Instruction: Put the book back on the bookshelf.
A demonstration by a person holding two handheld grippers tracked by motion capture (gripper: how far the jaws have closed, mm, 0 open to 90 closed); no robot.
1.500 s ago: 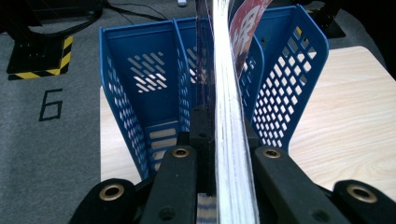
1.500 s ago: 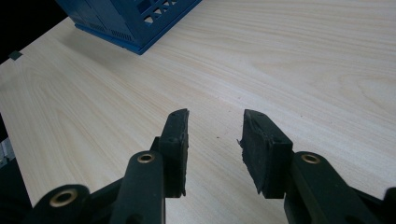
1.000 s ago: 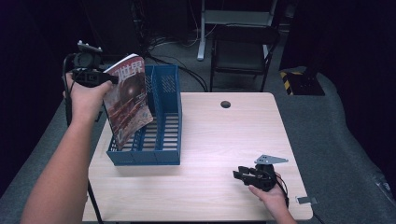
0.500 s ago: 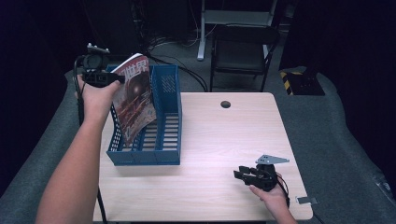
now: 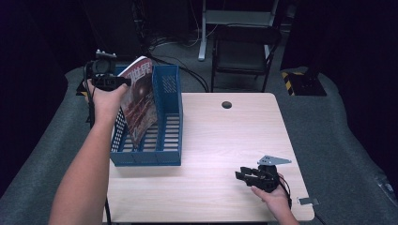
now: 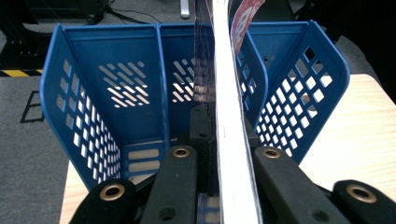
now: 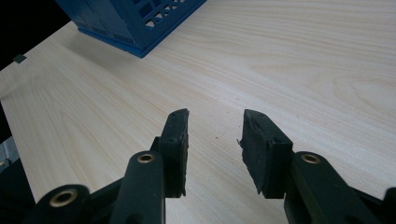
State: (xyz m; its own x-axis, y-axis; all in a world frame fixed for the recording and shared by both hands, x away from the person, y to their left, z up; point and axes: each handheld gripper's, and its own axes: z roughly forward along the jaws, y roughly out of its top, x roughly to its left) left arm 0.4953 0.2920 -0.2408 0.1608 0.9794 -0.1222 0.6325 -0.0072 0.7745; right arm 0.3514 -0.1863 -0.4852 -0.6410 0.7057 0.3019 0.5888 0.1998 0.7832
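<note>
A blue plastic file rack (image 5: 166, 126) with two slots stands on the left of the wooden table (image 5: 225, 140). A magazine (image 5: 140, 101) with a red cover leans in its left slot. My left gripper (image 5: 105, 77) is shut on the magazine's top corner, above the rack's far left end. In the left gripper view the magazine (image 6: 229, 116) runs edge-on between the jaws, over the blue rack (image 6: 116, 93). My right gripper (image 5: 245, 177) rests low near the table's front right, open with nothing between its fingers (image 7: 176, 140).
A dark round hole (image 5: 226, 104) sits in the table near its far edge. A black chair (image 5: 244, 51) stands beyond the table. Grey carpet surrounds the table. A corner of the blue rack (image 7: 135, 23) shows at the top of the right gripper view.
My left gripper has carried the magazine to the right and lower into the rack's left slot. The right gripper has stayed put.
</note>
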